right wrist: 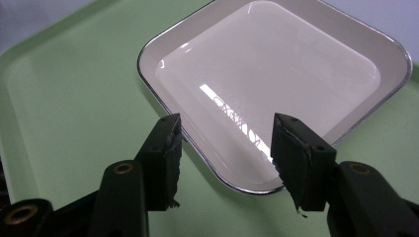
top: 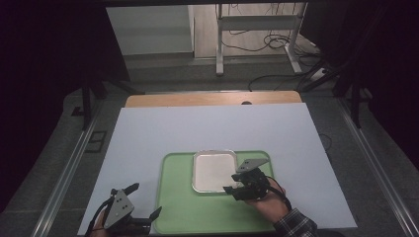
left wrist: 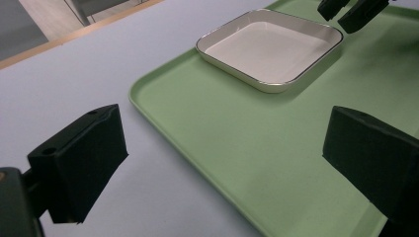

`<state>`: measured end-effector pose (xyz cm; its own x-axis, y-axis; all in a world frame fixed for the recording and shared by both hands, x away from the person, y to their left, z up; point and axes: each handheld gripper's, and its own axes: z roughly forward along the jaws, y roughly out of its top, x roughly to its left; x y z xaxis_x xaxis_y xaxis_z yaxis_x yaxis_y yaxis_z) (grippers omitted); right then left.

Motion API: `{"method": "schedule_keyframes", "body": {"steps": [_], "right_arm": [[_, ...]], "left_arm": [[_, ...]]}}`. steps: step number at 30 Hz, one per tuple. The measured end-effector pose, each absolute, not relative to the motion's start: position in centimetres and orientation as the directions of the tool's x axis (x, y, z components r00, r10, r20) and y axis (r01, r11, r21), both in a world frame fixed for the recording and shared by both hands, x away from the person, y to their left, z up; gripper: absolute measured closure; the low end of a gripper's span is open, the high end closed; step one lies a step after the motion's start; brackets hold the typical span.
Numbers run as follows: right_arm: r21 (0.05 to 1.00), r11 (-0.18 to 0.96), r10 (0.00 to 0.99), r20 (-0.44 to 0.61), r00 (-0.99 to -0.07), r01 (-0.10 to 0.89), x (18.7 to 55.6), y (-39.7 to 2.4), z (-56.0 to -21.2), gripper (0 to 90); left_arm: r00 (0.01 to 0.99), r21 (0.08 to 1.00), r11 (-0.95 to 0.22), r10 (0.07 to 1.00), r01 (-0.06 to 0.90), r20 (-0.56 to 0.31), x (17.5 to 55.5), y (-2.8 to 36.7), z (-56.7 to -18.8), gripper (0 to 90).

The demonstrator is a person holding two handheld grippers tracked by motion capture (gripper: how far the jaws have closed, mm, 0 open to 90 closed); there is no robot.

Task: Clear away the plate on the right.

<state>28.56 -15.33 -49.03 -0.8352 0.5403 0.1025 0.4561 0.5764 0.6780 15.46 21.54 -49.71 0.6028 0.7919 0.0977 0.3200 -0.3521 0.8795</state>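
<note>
High view, plate: I saw the white square plate [top: 214, 171] lying flat on the green tray [top: 178, 207], in the tray's upper middle, low in the frame's centre.
High view, right hand-held gripper: my right hand-held gripper [top: 231, 189] sat at the plate's lower right corner, just beside its rim, with the hand [top: 267, 203] coming up from the bottom edge.
High view, left hand-held gripper: the left hand-held gripper [top: 146, 201] rested at the lower left of the frame, by the tray's left rim, jaws spread and empty.
High view, surroundings: the desk [top: 207, 128] under its pale sheet carried nothing else; a metal stand [top: 257, 22] and loose cables [top: 276, 42] lay on the floor at the top, well apart.
Left gripper view, tray: the tray's rim [left wrist: 148, 106] ran between the wide-apart jaws; the plate [left wrist: 269, 47] lay at the upper right, with the other gripper's jaws above it.
Right gripper view, grip: the jaws stood spread either side of the plate's near edge [right wrist: 222, 173]; I judged that the pads were not pressing on it.
Step in hand: I took this for lining up on the plate's edge, or just letting go of it; I could not tell which.
Next move: a lift would call for lowering one jaw under the rim and closing firmly.
In the way: only the tray's low lip; the glossy rim looked liable to slip.
</note>
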Motion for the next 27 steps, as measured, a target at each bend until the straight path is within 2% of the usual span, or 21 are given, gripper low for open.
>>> {"method": "schedule_keyframes", "body": {"steps": [12, 27], "right_arm": [[0.682, 0.576, 0.55, 0.085, -0.831, 0.451, 28.6, -16.1, -48.6, 41.8], [0.705, 0.551, 0.571, 0.071, -0.818, 0.446, 28.5, -17.9, -47.6, 26.3]], "left_arm": [[0.603, 0.88, -0.352, 0.792, 0.32, 0.097, 15.5, 21.5, -49.7, 2.8], [0.602, 0.881, -0.348, 0.793, 0.321, 0.094, 15.5, 21.5, -49.7, 2.8]]}}
